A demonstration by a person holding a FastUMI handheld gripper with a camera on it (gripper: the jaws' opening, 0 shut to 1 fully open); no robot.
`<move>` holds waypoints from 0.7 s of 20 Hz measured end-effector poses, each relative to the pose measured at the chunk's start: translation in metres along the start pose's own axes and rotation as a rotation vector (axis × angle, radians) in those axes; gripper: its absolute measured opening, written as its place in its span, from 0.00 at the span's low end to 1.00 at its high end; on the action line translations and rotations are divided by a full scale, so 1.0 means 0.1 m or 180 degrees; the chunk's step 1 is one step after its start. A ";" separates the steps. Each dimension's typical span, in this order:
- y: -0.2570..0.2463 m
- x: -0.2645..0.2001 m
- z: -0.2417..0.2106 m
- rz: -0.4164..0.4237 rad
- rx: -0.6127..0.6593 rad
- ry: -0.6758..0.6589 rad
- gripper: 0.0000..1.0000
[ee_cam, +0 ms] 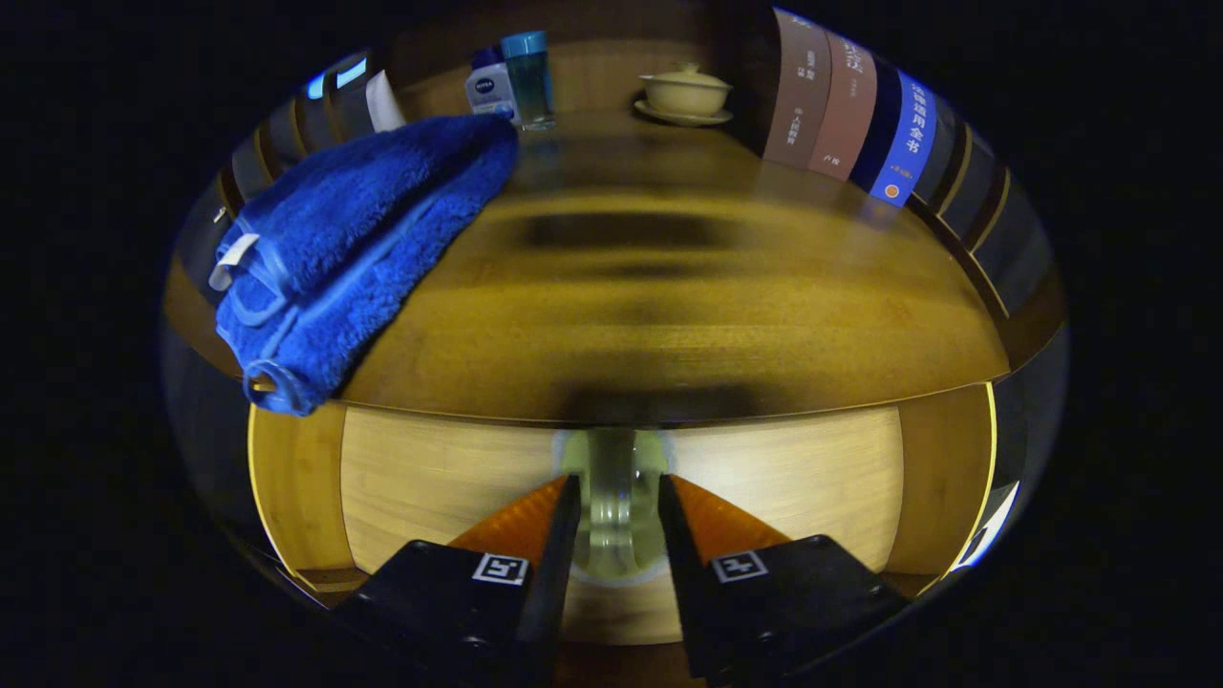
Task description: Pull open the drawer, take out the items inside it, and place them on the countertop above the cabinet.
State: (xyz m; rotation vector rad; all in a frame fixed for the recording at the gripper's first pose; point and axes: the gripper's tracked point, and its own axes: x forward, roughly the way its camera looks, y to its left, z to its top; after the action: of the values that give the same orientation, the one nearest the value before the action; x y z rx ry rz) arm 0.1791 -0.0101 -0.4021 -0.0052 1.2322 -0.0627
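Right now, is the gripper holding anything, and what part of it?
Yes. The gripper has its jaws closed on the clear drawer knob, one on each side of it, on the pale drawer front below the countertop.

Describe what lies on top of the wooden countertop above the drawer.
On the wooden countertop: folded blue towel, two bottles, lidded cream cup, upright books. Gripper straddles the translucent drawer knob; drawer contents hidden.

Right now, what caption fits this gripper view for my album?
Gripper closed on the drawer knob, below a countertop holding a blue towel.
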 end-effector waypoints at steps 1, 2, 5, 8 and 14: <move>0.00 0.08 -0.02 -0.0037 -0.0053 0.0016 0.53; 0.02 0.27 -0.17 -0.0017 -0.0053 0.0021 0.43; 0.04 0.05 0.00 -0.0027 -0.0108 -0.0029 0.23; 0.03 0.04 0.01 -0.0015 -0.0077 -0.0069 0.23; 0.03 -0.27 0.03 0.0073 -0.0007 -0.0235 0.22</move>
State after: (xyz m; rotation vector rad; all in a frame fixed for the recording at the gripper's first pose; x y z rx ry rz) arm 0.1726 -0.0055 -0.3755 0.0047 1.1585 -0.0408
